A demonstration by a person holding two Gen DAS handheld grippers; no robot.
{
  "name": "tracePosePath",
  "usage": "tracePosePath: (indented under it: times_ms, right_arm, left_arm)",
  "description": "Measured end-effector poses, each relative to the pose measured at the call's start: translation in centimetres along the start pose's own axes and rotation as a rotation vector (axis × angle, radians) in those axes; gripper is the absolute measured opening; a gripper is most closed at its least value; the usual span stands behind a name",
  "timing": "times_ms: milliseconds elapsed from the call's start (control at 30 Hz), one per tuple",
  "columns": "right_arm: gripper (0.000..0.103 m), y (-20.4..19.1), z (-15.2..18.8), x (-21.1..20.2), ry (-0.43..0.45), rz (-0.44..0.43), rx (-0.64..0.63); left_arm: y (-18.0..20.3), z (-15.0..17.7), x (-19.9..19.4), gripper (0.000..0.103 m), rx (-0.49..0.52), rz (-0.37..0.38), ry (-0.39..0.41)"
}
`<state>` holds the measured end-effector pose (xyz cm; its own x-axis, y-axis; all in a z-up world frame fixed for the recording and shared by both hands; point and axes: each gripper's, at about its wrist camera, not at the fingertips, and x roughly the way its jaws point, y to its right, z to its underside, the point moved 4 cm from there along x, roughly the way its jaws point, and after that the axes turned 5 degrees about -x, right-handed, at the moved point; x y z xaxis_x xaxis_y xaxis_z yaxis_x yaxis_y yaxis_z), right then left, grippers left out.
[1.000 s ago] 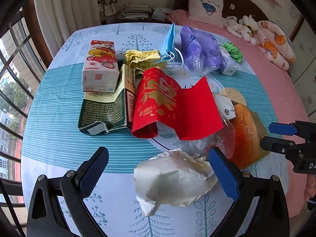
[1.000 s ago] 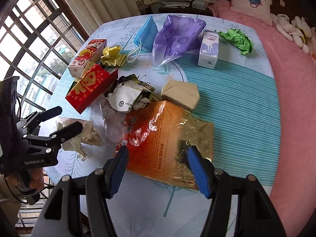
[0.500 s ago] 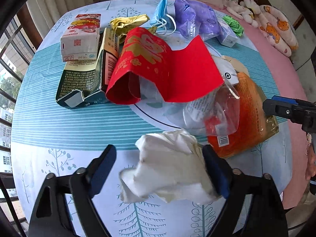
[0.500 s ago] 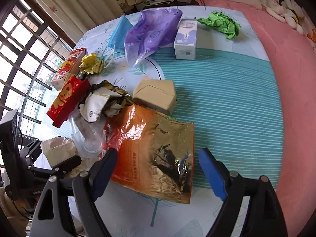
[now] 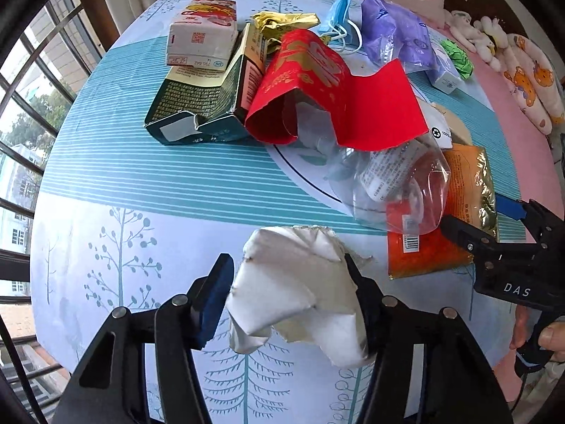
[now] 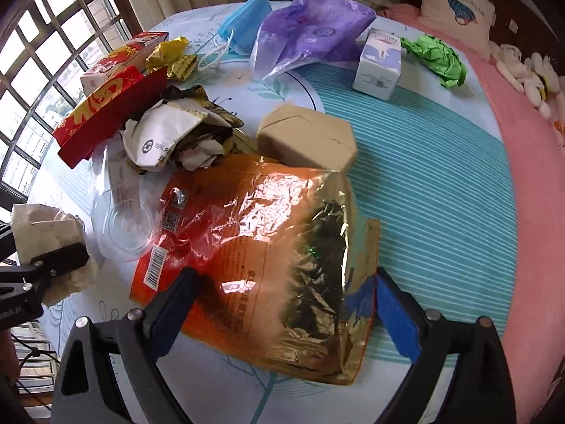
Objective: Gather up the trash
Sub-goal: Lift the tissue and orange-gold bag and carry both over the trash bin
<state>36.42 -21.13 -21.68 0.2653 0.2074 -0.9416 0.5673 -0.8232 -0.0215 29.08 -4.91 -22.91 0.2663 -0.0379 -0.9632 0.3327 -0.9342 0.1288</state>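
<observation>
My left gripper [image 5: 287, 282] is shut on a crumpled white paper wad [image 5: 296, 282] and holds it over the table's near edge; the wad also shows in the right wrist view [image 6: 46, 236]. My right gripper [image 6: 286, 300] is open, its jaws on either side of an orange and gold foil snack bag [image 6: 268, 243] that lies flat on the table; the bag also shows in the left wrist view [image 5: 459, 212]. The right gripper shows in the left wrist view [image 5: 494, 222] at the bag's near edge.
On the table lie a red envelope box [image 5: 339, 92], a green carton [image 5: 208, 102], a white juice box [image 5: 201, 31], a clear plastic cup [image 5: 395, 183], a blue mask [image 6: 243, 24], a purple bag [image 6: 307, 31], a tan box [image 6: 307, 137] and green paper [image 6: 438, 56]. A pink bed [image 6: 529, 141] lies to the right.
My left gripper closed on the paper wad and lifted it off the table. My right gripper moved forward so that its open jaws straddle the foil bag.
</observation>
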Motion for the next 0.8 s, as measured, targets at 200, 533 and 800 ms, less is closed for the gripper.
tracePosePath:
  times_ms: [200, 533, 800]
  right_arm:
    - [0.039, -0.3, 0.1, -1.1, 0.047, -0.035, 0.007]
    - [0.008, -2.1, 1.5, -8.4, 0.155, -0.036, 0.06]
    - [0.007, -6.3, 5.7, -15.9, 0.267, 0.071, 0.163]
  left_arm:
    - [-1.5, 1.5, -2.7, 0.058, -0.031, 0.023, 0.013]
    - [-1.6, 2.9, -8.1, 0.058, 0.046, 0.055, 0.086]
    - [-3.4, 6.0, -12.9, 0.058, 0.21, 0.107, 0.125]
